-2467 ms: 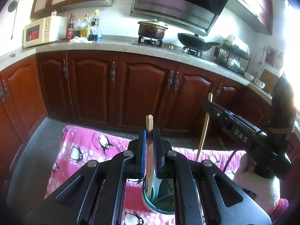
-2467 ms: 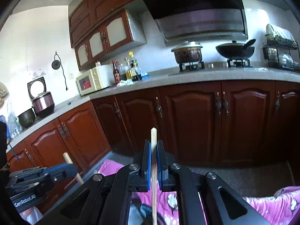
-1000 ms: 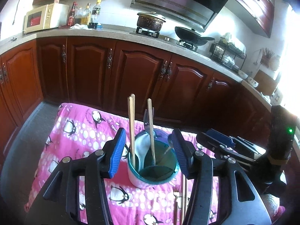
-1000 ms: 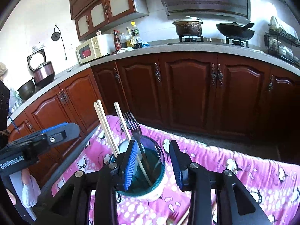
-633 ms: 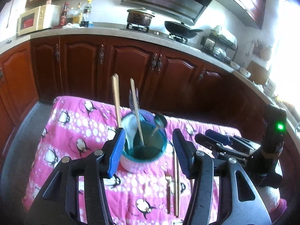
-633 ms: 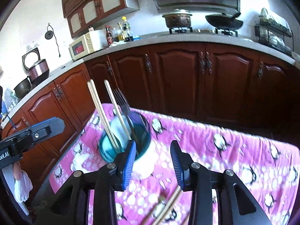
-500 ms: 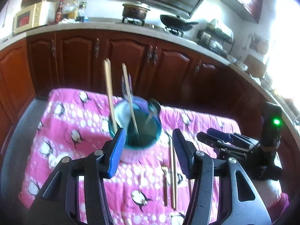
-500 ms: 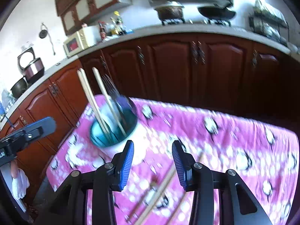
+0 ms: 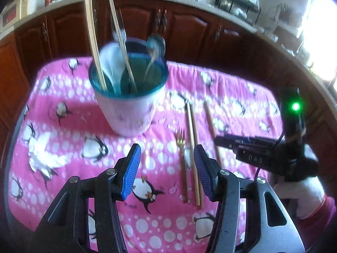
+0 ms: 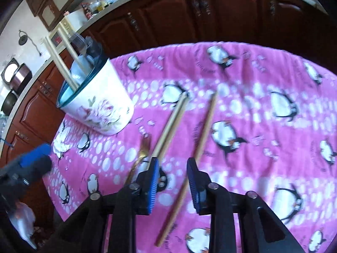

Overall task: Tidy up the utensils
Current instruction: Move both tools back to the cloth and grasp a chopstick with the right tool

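Now both grippers have dropped from the cup (image 9: 128,97) toward the pink penguin cloth (image 9: 63,88), where a second ago they hovered right over the cup's rim. That shift suggests one round of dropping things in is finished and the next pickup is starting.

The cup stands at the far left of the cloth and already holds several chopsticks, a white spoon, a fork and a metal spoon.

Three loose chopsticks and a gold fork (image 9: 182,158) lie on the cloth to the right of the cup. The chopstick pair (image 9: 193,147) lies side by side, just beside the fork; the single chopstick (image 10: 193,154) lies a little apart on their right.

The left gripper (image 9: 166,168) is empty with its jaws spread apart, hanging above the fork and the pair.

The right gripper (image 10: 171,181) is also empty, its jaws closing; in its own view the single chopstick runs up between them, but the pads do not seem to press it yet.

Judging from this, four pieces remain to go into the cup, and the single chopstick looks like the next to be lifted.
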The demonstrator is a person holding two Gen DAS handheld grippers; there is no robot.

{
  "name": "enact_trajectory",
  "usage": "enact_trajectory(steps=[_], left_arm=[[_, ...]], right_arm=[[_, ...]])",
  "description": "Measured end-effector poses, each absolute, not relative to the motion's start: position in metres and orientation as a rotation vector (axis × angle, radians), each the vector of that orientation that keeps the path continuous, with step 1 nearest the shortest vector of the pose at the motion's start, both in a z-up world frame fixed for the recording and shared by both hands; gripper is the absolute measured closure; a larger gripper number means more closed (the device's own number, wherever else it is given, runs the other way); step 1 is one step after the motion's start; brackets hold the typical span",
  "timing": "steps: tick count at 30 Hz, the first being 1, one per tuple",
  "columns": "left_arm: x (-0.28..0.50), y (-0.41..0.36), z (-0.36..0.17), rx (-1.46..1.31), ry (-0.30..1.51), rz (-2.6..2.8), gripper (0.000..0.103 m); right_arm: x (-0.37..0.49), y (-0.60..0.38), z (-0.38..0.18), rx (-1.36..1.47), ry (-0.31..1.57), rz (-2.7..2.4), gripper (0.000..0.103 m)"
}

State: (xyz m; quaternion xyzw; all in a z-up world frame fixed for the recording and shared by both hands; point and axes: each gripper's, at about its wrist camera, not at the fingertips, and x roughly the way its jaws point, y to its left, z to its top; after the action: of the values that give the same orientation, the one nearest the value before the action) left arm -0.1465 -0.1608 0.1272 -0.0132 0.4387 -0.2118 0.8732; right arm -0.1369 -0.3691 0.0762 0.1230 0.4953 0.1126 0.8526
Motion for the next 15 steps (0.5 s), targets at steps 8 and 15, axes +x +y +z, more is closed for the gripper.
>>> enact_trajectory(steps=[8,15], left_arm=[[-0.144,-0.155,0.112,-0.034,0.954,-0.424,0.051],[-0.138,-0.159,0.104,-0.045,0.979,-0.430,0.051]], right_arm=[[-0.104,-0.350,0.049,0.260,1.122,0.210,0.080],[-0.088,-0.352,0.040,0.338,1.127,0.235,0.091]])
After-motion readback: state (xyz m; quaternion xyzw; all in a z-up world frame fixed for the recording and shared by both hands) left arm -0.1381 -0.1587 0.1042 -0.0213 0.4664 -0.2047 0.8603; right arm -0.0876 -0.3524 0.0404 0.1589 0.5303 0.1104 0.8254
